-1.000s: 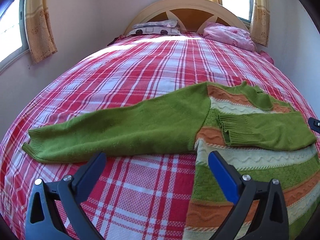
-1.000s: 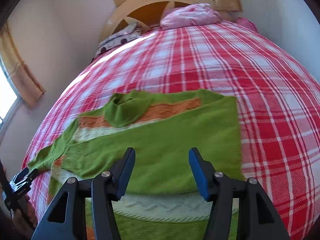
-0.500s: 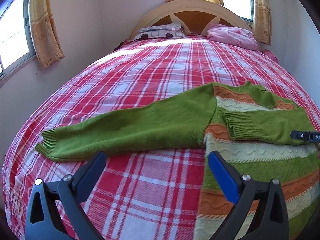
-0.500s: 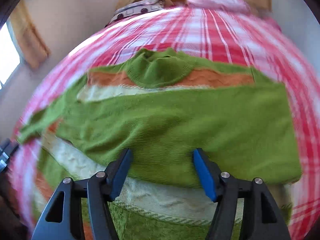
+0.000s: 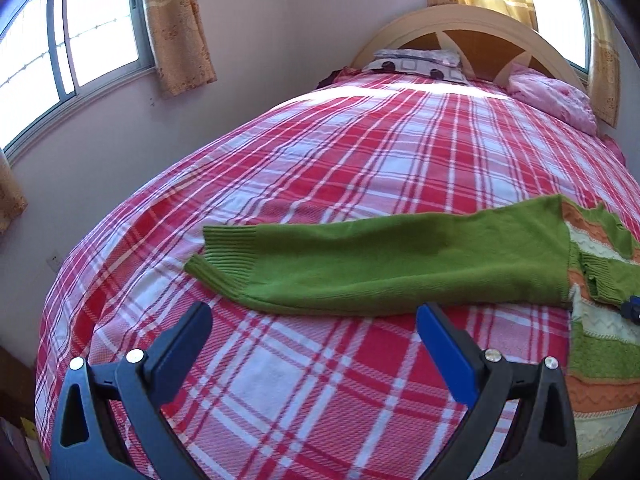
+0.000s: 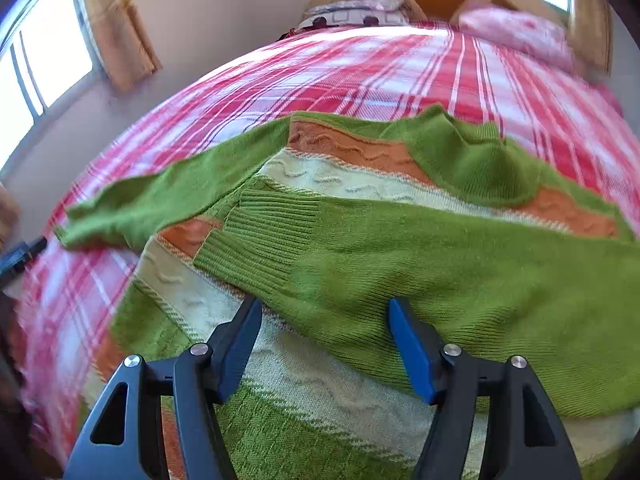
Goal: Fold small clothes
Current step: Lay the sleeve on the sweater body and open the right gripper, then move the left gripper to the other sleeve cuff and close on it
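Both hands have shifted toward the outstretched sleeve [image 5: 400, 264]. On the plaid bed [image 5: 320, 168] the sweater [image 6: 460, 264] lies flat, other sleeve folded across it. Left gripper [image 5: 312, 340] is wide, empty; right gripper [image 6: 324, 336], opening recently, holds nothing.

The sweater [image 6: 400, 280] is laid flat on the bed [image 5: 360, 152], collar toward the headboard [image 5: 472, 28]. One sleeve [image 5: 380, 264] is extended sideways across the bedcover; the other sleeve [image 6: 440, 280] is folded across the sweater's body. Two pillows [image 5: 416, 64] are placed against the headboard. A window [image 5: 60, 52] is set in the wall left of the bed.
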